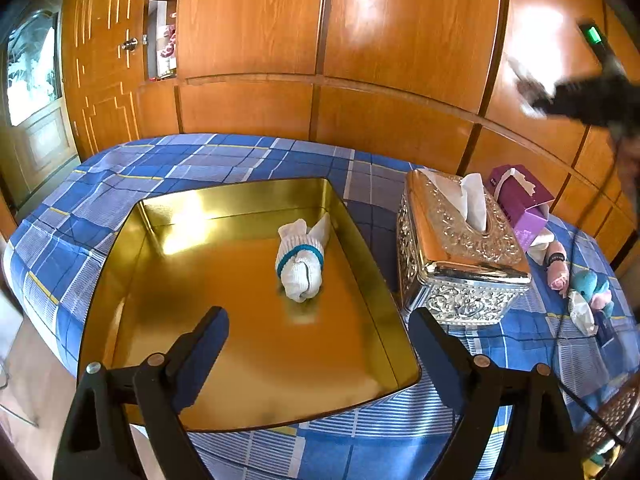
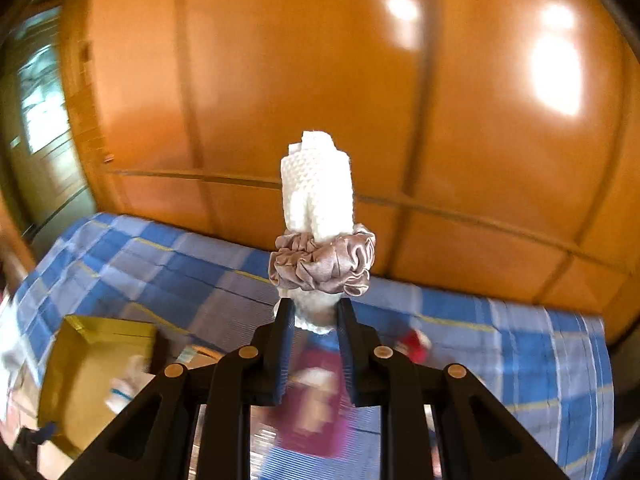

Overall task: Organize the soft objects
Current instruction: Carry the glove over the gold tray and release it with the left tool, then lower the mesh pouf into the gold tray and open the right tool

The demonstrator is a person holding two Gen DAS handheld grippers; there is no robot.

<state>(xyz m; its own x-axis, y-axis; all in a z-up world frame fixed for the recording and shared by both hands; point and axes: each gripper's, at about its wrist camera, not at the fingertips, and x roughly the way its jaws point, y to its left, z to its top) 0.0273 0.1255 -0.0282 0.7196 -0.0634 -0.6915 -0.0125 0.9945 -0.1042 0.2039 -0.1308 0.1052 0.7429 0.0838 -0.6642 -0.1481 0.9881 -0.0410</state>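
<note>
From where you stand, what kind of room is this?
Probably a room in a home: glossy wood panelling behind a table under a blue checked cloth, with an ornate tissue box and an interior door.

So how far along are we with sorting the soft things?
One rolled white sock with a teal band already lies in the gold metal tray. The right gripper holds a rolled white cloth in a mauve scrunchie. Small plush toys remain beside the silver tissue box.

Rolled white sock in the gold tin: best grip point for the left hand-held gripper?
Probably the banded middle of the rolled sock, from above: the teal band cinches it there, it lies flat mid-tin with the gold tin walls well apart, and the left hand-held gripper is open.
</note>
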